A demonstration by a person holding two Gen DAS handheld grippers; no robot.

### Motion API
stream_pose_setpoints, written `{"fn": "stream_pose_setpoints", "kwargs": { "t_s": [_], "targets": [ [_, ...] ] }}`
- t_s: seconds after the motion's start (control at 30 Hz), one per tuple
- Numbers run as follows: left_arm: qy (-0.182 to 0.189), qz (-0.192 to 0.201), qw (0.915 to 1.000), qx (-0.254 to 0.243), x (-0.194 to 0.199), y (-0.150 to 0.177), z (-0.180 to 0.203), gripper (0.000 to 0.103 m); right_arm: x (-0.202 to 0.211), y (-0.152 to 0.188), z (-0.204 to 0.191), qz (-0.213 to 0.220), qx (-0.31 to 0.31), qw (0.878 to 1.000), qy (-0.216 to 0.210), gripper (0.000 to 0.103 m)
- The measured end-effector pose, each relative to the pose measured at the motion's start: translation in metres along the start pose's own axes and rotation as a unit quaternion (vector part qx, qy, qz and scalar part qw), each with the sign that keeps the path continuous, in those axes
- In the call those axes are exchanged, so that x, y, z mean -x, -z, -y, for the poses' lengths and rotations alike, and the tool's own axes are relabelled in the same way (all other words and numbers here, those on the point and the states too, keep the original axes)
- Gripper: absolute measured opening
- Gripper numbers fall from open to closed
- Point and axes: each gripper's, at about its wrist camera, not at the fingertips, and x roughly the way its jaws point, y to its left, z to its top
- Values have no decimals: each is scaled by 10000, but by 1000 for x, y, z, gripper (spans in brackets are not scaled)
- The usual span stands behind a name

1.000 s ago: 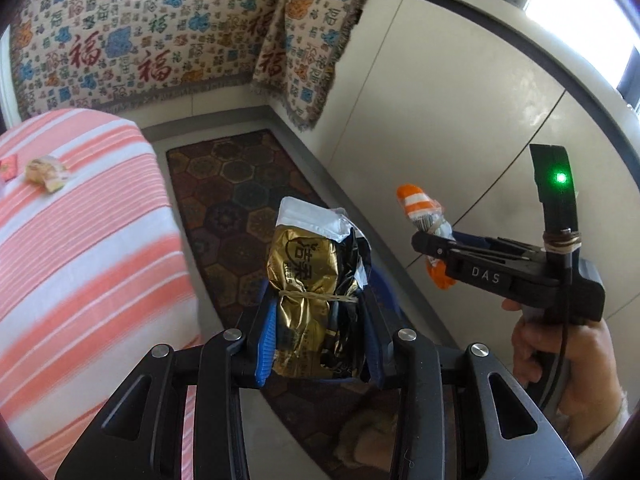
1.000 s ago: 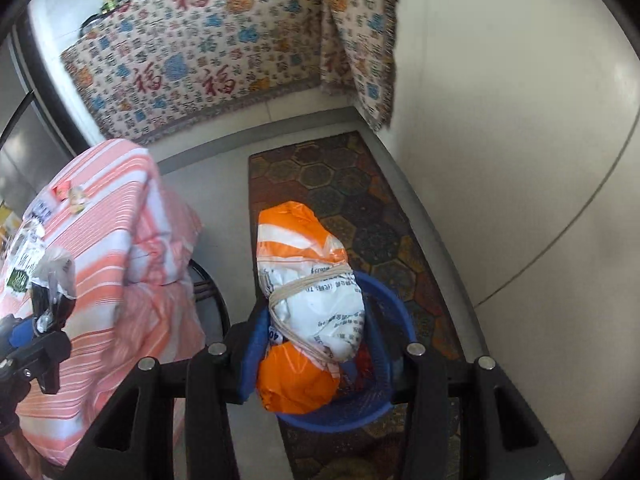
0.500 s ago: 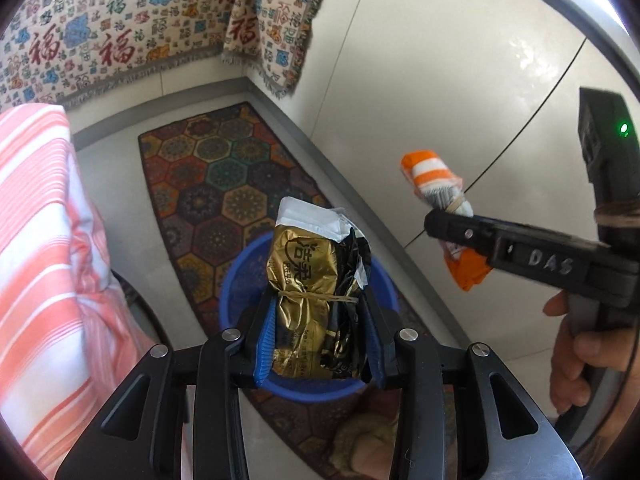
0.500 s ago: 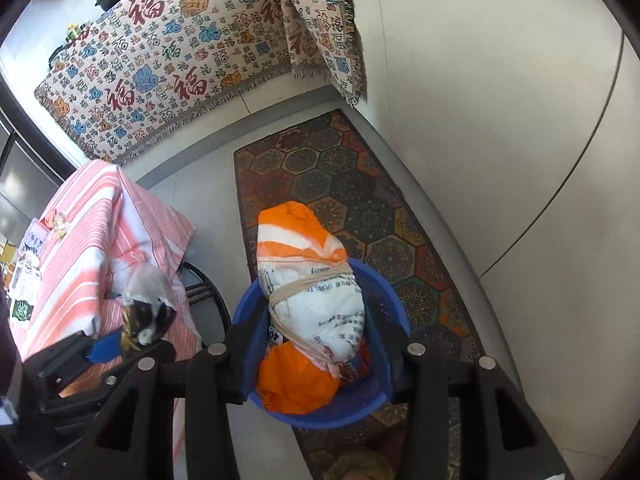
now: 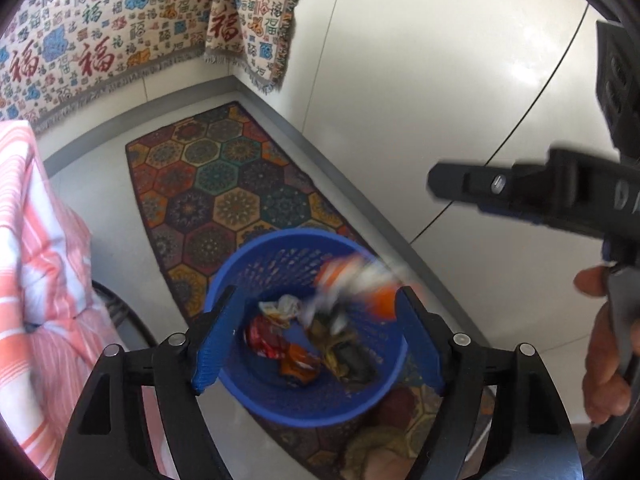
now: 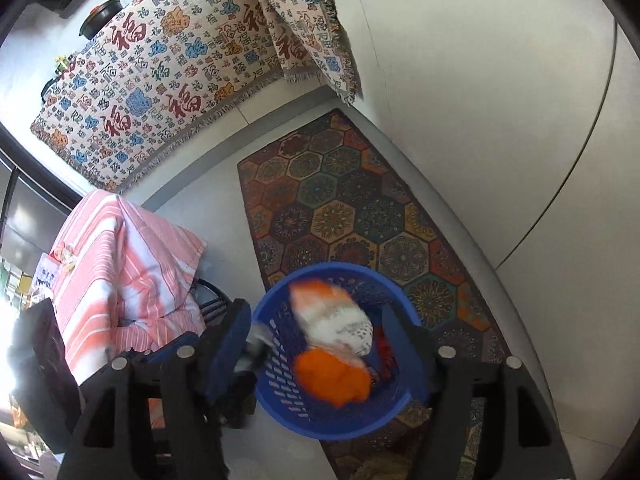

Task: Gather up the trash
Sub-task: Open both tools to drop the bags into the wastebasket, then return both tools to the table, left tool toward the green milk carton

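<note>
Over blue basket, parted tongs

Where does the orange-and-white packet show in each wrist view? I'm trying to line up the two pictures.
Left wrist view: orange-and-white packet, blurred, at the blue basket's right rim, beside the open left gripper's right finger.
Right wrist view: the packet sits centre-bottom, over the basket, between the open right gripper's fingers.
Shared landmark: the hexagon-patterned rug under the basket.
</note>
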Motion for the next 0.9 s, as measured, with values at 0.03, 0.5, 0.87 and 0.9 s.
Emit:
{"fn": "stream_pose_setpoints", "kwargs": {
  "t_s": [0.03, 0.5, 0.87, 0.9],
  "targets": [
    [-14, 9, 10000, 26, 3, 0, -1, 79, 3, -1, 0, 88, -23, 10000, 12, 70],
    [-526, 1018, 9931, 228, 155, 44, -50, 98, 71, -14, -56, 1836, 629, 9807, 230, 70],
    [-1941, 645, 9711, 1230, 216, 151, -205, 98, 53, 35, -200, 1466, 1866, 9703, -461, 70],
    [-2032, 662, 9678, 1328, 221, 158, -218, 98, 48, 47, -219, 1369, 2064, 9672, -566, 70]
  ]
}}
